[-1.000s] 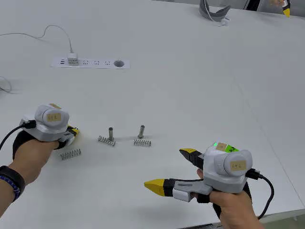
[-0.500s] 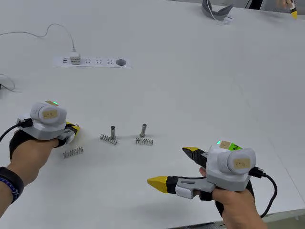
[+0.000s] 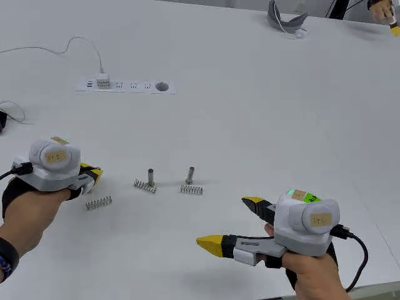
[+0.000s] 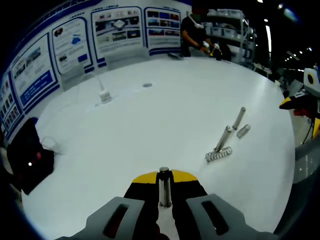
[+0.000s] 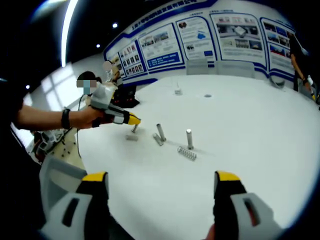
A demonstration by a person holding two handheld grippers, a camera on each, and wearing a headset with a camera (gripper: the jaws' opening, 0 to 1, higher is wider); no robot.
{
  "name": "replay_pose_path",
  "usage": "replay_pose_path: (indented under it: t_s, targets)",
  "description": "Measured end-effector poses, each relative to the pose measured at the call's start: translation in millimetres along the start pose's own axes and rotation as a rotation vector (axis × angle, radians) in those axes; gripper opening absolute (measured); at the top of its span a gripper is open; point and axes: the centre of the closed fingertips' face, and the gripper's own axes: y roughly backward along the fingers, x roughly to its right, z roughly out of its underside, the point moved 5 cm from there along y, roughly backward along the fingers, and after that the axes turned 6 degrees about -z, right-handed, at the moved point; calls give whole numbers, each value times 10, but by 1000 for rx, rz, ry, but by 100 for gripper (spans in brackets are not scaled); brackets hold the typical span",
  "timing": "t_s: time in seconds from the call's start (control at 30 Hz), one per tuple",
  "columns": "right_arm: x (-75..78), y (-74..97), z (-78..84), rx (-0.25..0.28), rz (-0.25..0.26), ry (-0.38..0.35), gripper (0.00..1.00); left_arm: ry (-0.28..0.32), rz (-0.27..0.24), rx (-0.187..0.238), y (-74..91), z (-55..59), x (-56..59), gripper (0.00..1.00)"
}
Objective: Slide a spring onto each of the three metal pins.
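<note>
My left gripper [image 4: 164,179] is clenched on a metal pin [image 4: 163,191] dead centre between its jaws, while my right gripper [image 5: 161,176] gapes wide, a spring [image 5: 187,153] lying well ahead.

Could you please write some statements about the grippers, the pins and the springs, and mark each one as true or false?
1. The right gripper is open and holds nothing. True.
2. The left gripper holds a spring. False: its fingers are shut on a metal pin.
3. Two upright pins stand on the table. True.
4. A spring already sits on each upright pin. False: the three springs lie flat on the table.
</note>
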Motion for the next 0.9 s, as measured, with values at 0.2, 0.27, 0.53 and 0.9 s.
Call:
replay_pose_path:
  t_s: [0.2,0.27,0.53,0.9]
  targets:
    - [-14,-11,-4,-1,-4,3,88,17,-4,7,61,4,-32,8]
    - [-26,-19,-6,0,-5,3,88,18,-5,7,89,8,-34,8]
    - [-44,-22,-17,4,-8,6,88,12,-9,9,140,25,-55,8]
    - [-35,4,9,5,-2,-2,88,20,-10,21,169,53,-63,8]
